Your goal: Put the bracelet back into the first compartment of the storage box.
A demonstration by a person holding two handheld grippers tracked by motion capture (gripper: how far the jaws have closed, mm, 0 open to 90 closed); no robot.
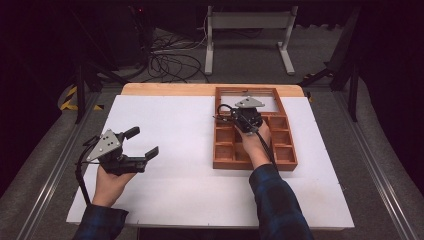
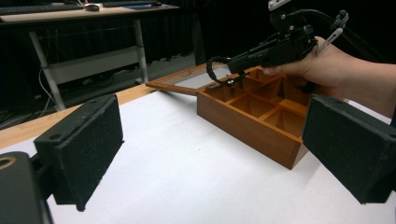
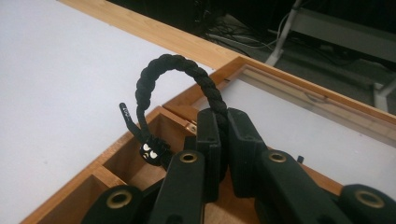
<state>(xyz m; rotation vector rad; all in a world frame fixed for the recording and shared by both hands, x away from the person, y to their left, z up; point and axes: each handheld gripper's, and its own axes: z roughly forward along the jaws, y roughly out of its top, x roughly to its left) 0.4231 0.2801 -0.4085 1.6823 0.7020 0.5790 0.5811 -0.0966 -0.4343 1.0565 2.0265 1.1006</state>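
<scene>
Black braided bracelet [image 3: 187,74], rope-like weave, pinched between the two black jaws of the right tongs [image 3: 219,140]. Its loop arches up and to the left of the jaws in the right gripper view; a short loose end with a small black-and-white bead [image 3: 149,150] hangs at the lower left. In the left gripper view the bracelet [image 2: 215,65] curls out from the tip of the right tongs [image 2: 233,74].

Bracelet is in the air over the far left corner of the wooden box [image 1: 255,157], above its compartments, near the hinge line. Whether it touches the wood I cannot tell.

Box: reddish-brown, divided into square compartments [image 2: 254,105]. Its lid [image 1: 247,91] is open and lies back flat on the desk beyond the box; the lid has a wooden frame around a pale panel [image 3: 299,116]. A small brass hinge [image 3: 191,126] shows at the corner just below the bracelet.

Right hand [image 1: 256,142] reaches in over the box from the near side, sleeve dark blue plaid [image 1: 277,200]. A cable [image 1: 265,145] runs back along the hand.

Left tongs [image 1: 137,142] are released, jaws standing wide apart with nothing between them; the pads [image 2: 88,149] frame the box from the side in the left gripper view. Held by the left hand [image 1: 110,182] low over the white desk [image 1: 175,190], well apart from the box.

Beyond the desk: grey floor, tangled cables [image 1: 170,62], white frame legs [image 1: 247,22].
</scene>
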